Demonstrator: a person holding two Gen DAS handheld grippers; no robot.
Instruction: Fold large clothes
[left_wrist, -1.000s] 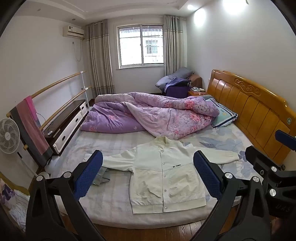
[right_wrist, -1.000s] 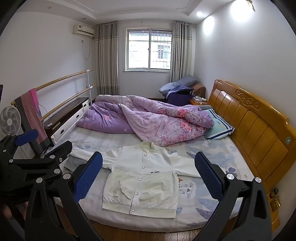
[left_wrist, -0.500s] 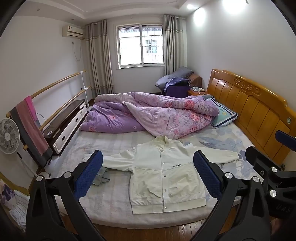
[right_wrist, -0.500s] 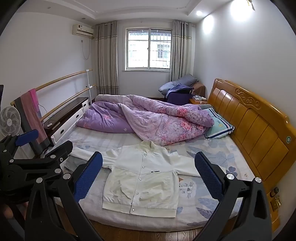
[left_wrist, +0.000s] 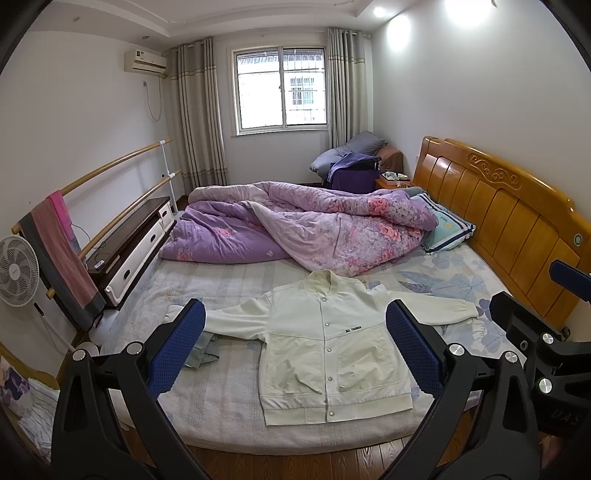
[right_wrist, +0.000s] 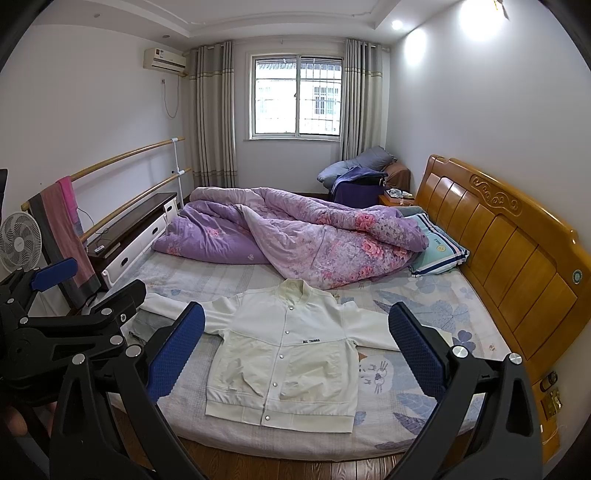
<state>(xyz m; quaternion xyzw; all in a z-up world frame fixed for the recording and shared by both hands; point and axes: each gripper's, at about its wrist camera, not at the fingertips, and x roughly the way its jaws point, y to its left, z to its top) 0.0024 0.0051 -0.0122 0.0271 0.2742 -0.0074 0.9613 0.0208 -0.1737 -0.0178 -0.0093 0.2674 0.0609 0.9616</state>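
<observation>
Jacket (left_wrist: 325, 343): flat, sleeves spread, unfolded.
Left gripper (left_wrist: 295, 350): released, empty.
Right gripper (right_wrist: 297, 352): released, empty.
Advice: I pinch sleeve cuffs first.

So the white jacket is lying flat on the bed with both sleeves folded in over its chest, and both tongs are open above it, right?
Not quite. The white jacket does lie flat on the bed, and the left tongs and right tongs are open, but both wrist views show the sleeves spread out to the sides, not folded in.
</observation>
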